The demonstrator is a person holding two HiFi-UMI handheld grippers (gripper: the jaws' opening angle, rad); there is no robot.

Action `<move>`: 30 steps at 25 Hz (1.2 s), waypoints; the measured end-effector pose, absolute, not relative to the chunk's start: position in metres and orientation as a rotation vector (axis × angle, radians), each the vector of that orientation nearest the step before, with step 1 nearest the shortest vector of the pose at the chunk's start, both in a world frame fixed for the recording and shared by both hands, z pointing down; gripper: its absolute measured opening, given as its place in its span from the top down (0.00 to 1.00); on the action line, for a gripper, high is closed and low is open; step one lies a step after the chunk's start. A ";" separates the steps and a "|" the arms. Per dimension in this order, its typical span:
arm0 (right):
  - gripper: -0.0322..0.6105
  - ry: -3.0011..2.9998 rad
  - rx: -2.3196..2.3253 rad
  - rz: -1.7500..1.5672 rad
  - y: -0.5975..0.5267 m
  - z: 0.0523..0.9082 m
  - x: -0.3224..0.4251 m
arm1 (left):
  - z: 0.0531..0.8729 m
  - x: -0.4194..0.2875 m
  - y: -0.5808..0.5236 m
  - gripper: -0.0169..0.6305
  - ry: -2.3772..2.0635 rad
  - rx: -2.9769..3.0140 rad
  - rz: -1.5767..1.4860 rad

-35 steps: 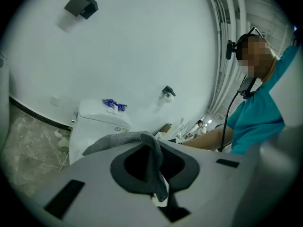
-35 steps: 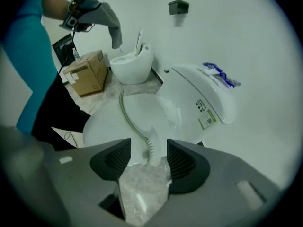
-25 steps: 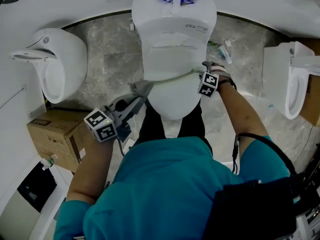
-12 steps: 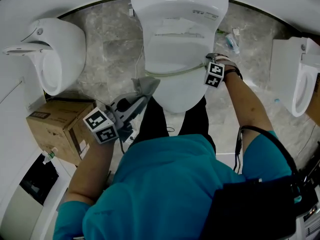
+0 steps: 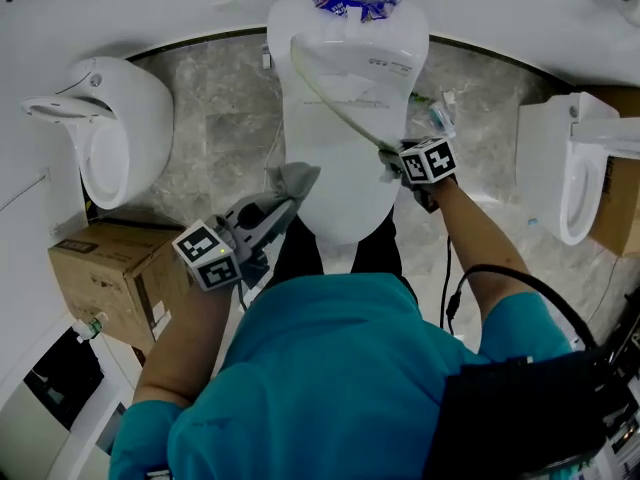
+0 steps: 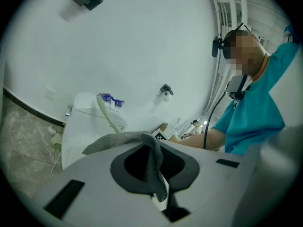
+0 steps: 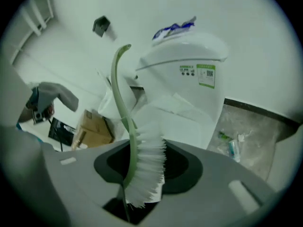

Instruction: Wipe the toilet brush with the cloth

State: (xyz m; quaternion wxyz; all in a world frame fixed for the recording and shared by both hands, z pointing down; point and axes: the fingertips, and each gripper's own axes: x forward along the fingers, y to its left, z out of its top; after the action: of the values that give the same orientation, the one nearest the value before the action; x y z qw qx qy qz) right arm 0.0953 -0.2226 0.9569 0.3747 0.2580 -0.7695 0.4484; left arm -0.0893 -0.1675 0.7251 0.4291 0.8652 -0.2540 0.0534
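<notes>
Dressed in a teal short-sleeved shirt [image 5: 330, 368] and dark trousers [image 5: 305, 253], with a black pack [image 5: 510, 418] at the right hip and a thin black cable [image 5: 500, 268] looping from it toward the right forearm. Black headset [image 6: 222, 45] on the head, its cable hanging down to the chest. Grey plastic on the left hand-held gripper [image 5: 283, 203] and the right hand-held gripper [image 5: 392, 158], each bearing a white cube with black square markers.
</notes>
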 end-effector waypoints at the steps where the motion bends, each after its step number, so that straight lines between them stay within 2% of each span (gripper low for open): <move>1: 0.70 -1.997 0.685 1.215 -0.226 0.935 0.089 | 0.713 -0.087 -0.170 0.94 -0.635 2.182 0.121; 7: 0.70 -2.182 0.727 1.500 -0.258 0.794 0.056 | 0.630 -0.067 -0.197 0.94 -0.634 2.387 0.063; 13: 0.70 -2.273 0.752 1.587 -0.280 0.670 0.040 | 0.531 -0.054 -0.226 0.94 -0.691 2.717 0.067; 19: 0.70 -2.302 0.734 1.590 -0.281 0.588 0.016 | 0.471 -0.031 -0.242 0.94 -0.757 3.057 0.356; 25: 0.70 -2.416 0.682 1.424 -0.286 0.517 -0.008 | 0.435 -0.018 -0.250 0.94 -0.832 3.289 0.730; 30: 0.70 -2.466 0.642 1.287 -0.287 0.487 -0.021 | 0.419 -0.008 -0.260 0.94 -0.848 3.335 0.863</move>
State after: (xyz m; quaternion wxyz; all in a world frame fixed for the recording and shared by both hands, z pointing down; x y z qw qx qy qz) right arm -0.0208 -0.2866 0.4865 0.1429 0.2226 -0.8549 0.4462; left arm -0.0082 -0.2600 0.4192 -0.2017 0.9207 -0.2340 0.2384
